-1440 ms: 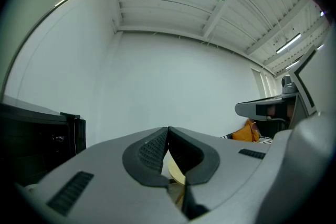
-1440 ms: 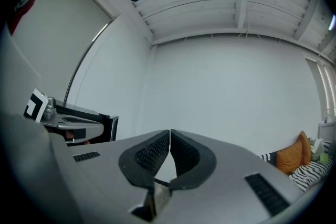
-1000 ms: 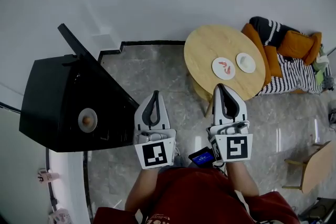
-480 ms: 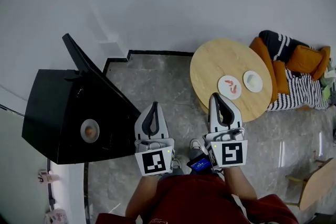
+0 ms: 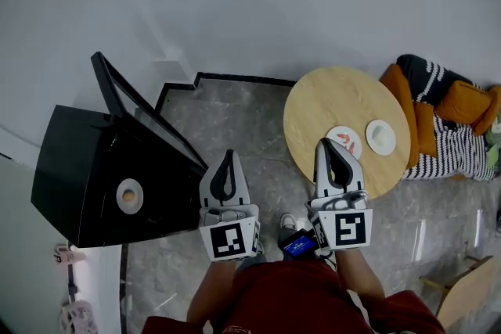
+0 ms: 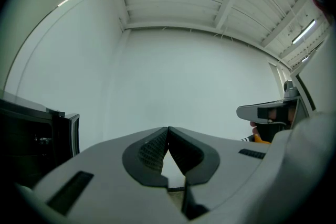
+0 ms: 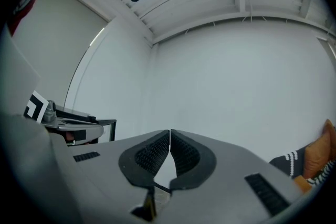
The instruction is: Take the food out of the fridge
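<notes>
Light even and soft, no hard shadows. Fridge [image 5: 109,176] reads near-black, its detail lost; wall [image 5: 250,4] above it bows with fisheye. My two gripper views: black corners, nearest parts soft, ceiling lamp [image 6: 303,31] bright.

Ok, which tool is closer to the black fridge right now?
Left. The left tool sits just right of the fridge, beside its open door but apart from it. The right tool is farther right, by the round wooden table's near edge.
</notes>
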Demonstrator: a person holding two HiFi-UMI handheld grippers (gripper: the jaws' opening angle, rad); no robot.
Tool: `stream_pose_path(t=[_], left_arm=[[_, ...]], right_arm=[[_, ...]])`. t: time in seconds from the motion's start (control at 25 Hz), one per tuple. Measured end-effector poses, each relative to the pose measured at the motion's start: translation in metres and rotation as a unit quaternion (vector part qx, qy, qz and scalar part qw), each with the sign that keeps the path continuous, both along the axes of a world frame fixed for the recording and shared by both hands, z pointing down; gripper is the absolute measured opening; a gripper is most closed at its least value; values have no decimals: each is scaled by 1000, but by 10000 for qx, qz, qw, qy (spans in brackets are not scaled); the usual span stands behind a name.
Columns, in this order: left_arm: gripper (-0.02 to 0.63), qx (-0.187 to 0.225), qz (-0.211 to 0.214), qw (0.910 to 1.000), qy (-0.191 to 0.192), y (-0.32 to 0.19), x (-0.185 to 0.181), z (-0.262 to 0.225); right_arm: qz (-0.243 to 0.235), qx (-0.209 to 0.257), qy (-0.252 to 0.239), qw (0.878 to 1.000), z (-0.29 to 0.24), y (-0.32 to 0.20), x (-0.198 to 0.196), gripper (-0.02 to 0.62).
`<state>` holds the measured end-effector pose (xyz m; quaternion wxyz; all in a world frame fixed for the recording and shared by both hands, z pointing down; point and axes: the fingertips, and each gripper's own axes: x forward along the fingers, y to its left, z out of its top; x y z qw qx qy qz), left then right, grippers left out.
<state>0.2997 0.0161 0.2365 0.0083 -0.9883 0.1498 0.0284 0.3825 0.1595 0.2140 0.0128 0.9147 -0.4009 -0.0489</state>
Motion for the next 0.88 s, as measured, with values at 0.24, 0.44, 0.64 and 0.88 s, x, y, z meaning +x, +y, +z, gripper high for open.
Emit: stream_pose_path(t=[0.24, 0.44, 0.64, 0.88], left_arm=[[12, -61, -603, 9981, 77, -19, -7, -5], [12, -160, -1326, 9909, 188, -44, -32, -8], [12, -91, -2085, 9780, 56, -68, -74, -7], [14, 21, -3197, 9475, -25, -92, -150, -8]], right_arm=[[-642, -42, 6, 9979, 1, -36, 7, 23], [-1335, -63, 18, 9910, 0, -76, -4, 23], [-2133, -52, 3, 9770, -3, -122, -29, 23], [-3287, -37, -4, 9444, -3, -180, -87, 23]])
